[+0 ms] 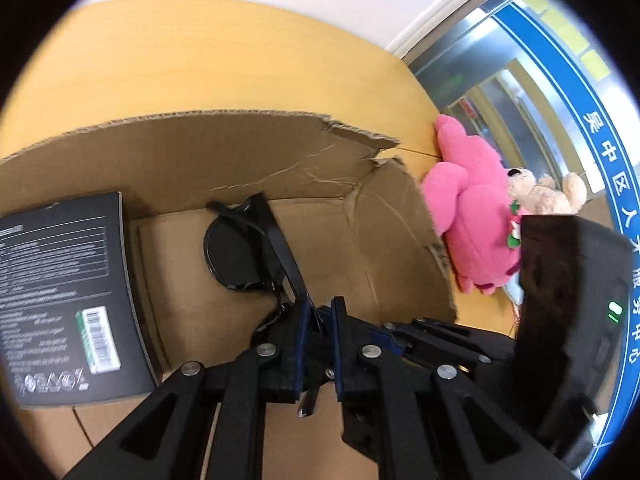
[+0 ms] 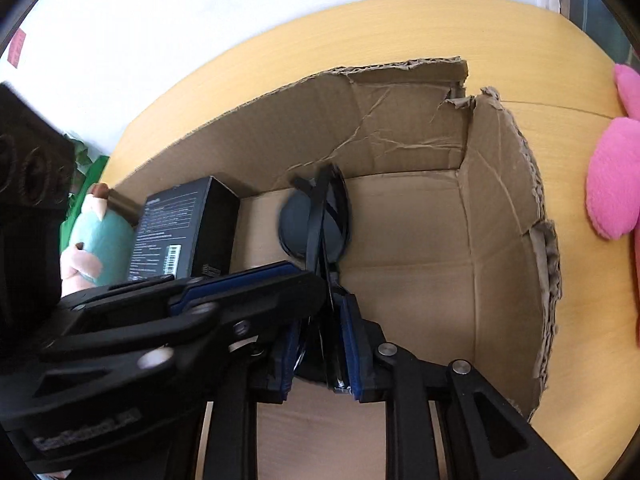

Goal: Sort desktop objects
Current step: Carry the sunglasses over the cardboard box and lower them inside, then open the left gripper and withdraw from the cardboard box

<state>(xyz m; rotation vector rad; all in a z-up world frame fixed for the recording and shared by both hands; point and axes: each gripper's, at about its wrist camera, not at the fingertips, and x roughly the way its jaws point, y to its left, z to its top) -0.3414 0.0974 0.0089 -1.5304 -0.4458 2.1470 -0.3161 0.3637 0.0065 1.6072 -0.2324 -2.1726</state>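
Now | sunglasses [image 1: 240,248]: light, fragile, over cardboard box [image 1: 224,152] | left gripper [image 1: 320,312], right gripper [image 2: 320,344] both pinch them | hold frame, not lenses

Bright, even daylight; strong fisheye bending, dark vignetted corners, slight blur up close.

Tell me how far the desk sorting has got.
Done: the black box already sits in the cardboard box. In hand: both the left gripper and right gripper are shut on the sunglasses, held down inside it. Left: releasing them; the pink plush and beige bear lie outside.
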